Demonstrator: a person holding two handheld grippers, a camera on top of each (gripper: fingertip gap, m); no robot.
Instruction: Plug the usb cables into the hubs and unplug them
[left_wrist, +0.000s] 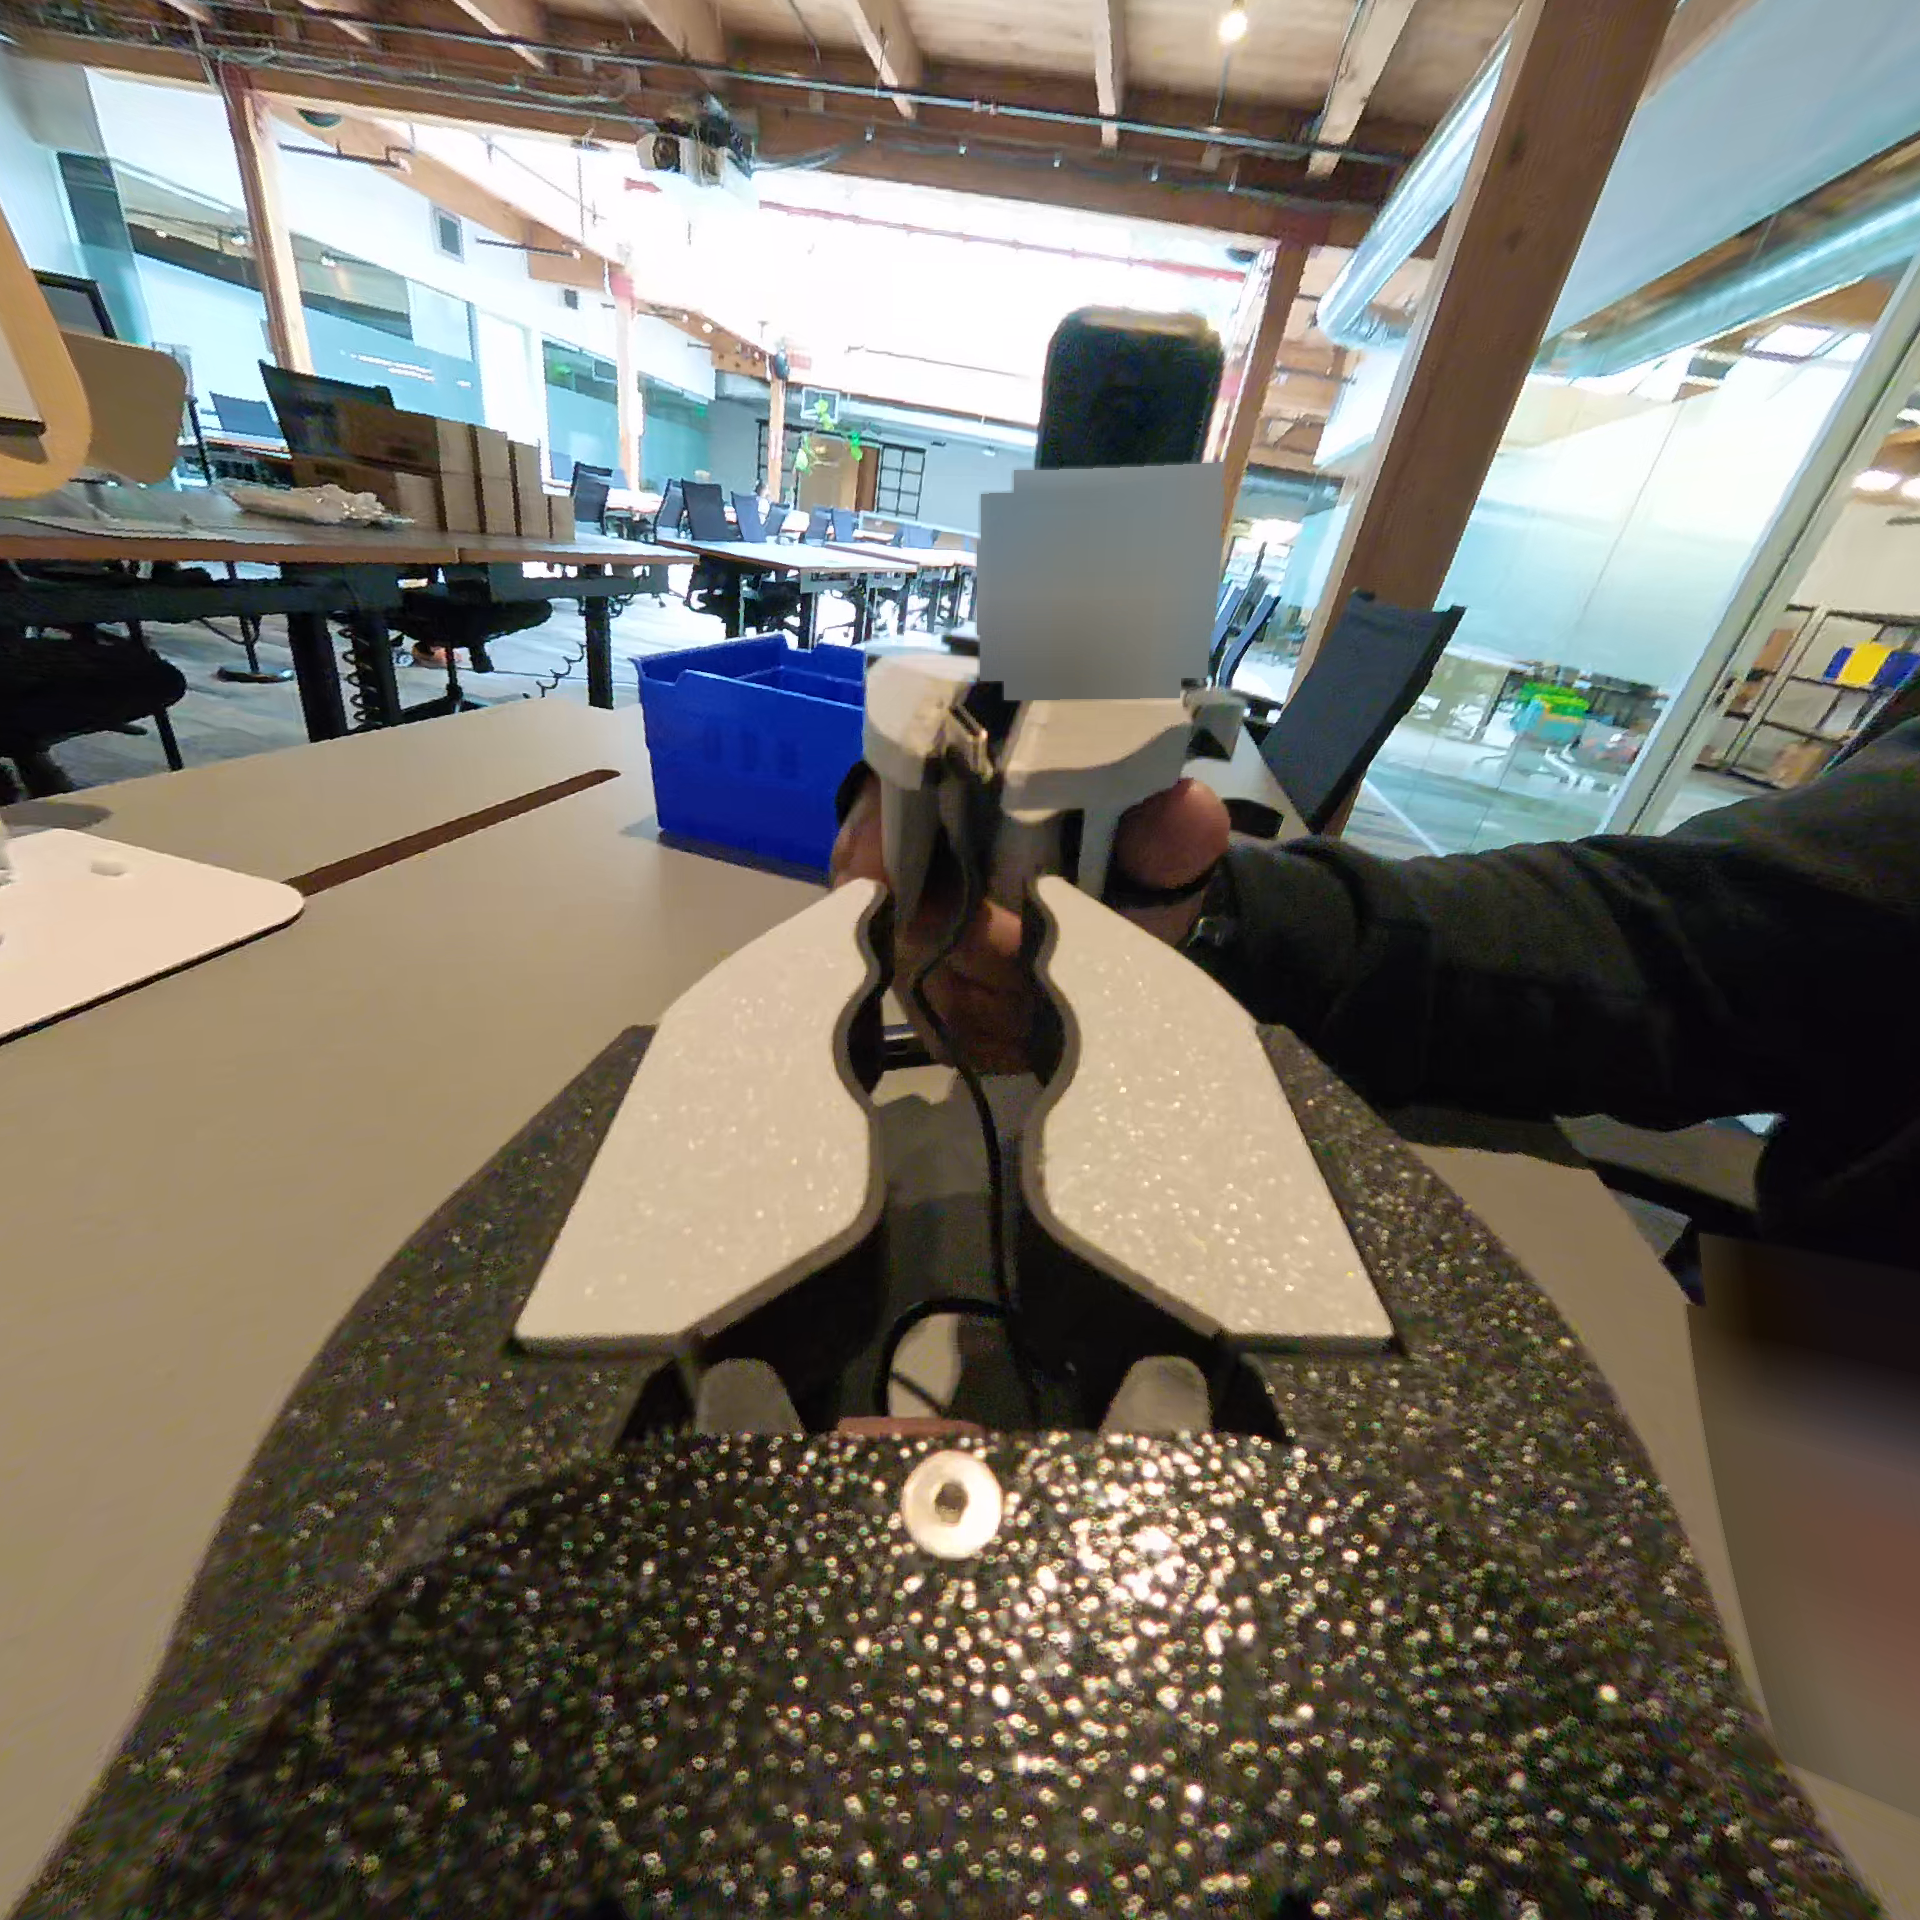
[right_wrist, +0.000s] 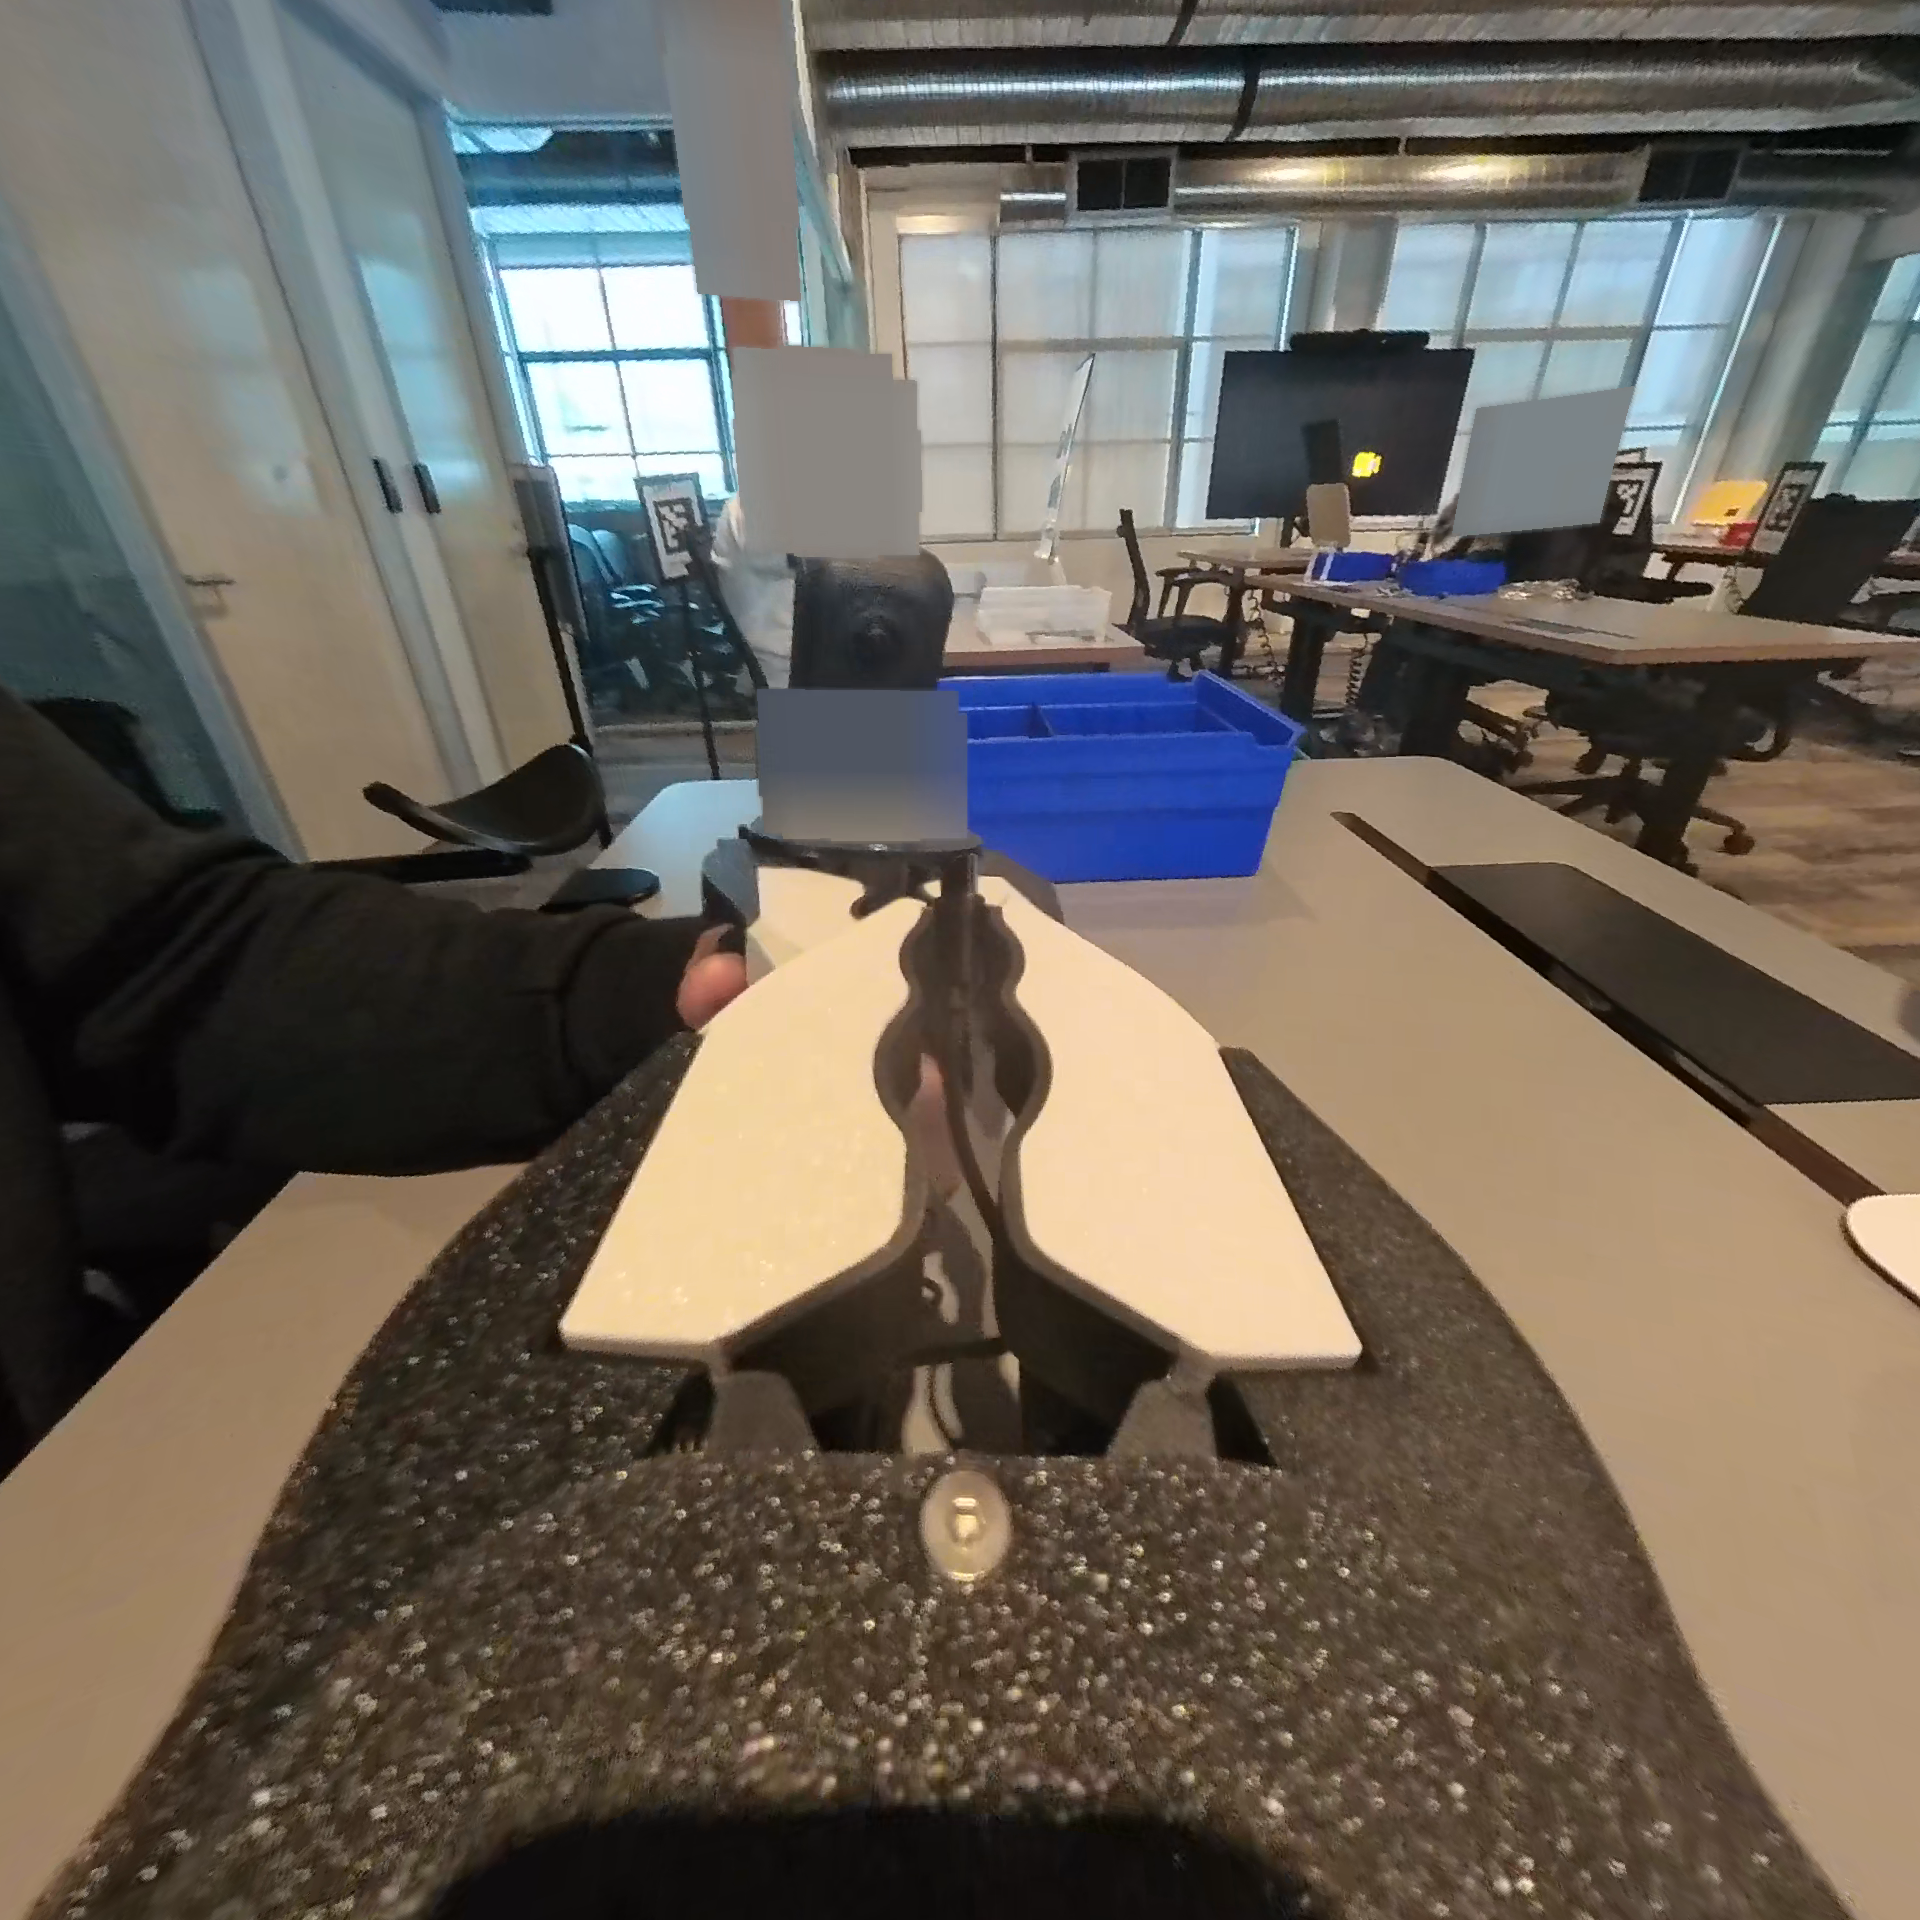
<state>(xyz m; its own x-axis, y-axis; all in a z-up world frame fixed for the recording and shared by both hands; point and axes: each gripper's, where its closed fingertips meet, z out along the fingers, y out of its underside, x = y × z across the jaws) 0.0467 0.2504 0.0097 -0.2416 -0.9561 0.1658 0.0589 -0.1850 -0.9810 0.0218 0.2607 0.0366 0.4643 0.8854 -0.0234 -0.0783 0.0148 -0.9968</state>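
Observation:
No usb cable or hub shows in either view. My left gripper (left_wrist: 956, 904) is held above the grey table (left_wrist: 312, 1143), its white fingers (left_wrist: 748, 1122) apart and empty. It points at the right gripper's body (left_wrist: 1039, 748), held in a hand with a dark sleeve (left_wrist: 1507, 987). My right gripper (right_wrist: 961, 920) has its jaws almost together with nothing seen between them. It points at the left gripper's body (right_wrist: 800, 904). A thin black wire (left_wrist: 987, 1143) hangs from the facing gripper and shows through the gap, as it also does in the right wrist view (right_wrist: 966, 1039).
A blue bin (left_wrist: 748, 748) stands at the table's far edge, also in the right wrist view (right_wrist: 1122, 800). A white board (left_wrist: 104, 925) lies to the left. A black mat (right_wrist: 1662, 987) lies to the right. A dark slot (left_wrist: 447, 831) runs along the table. My two grippers' fingertips are within a few centimetres of each other.

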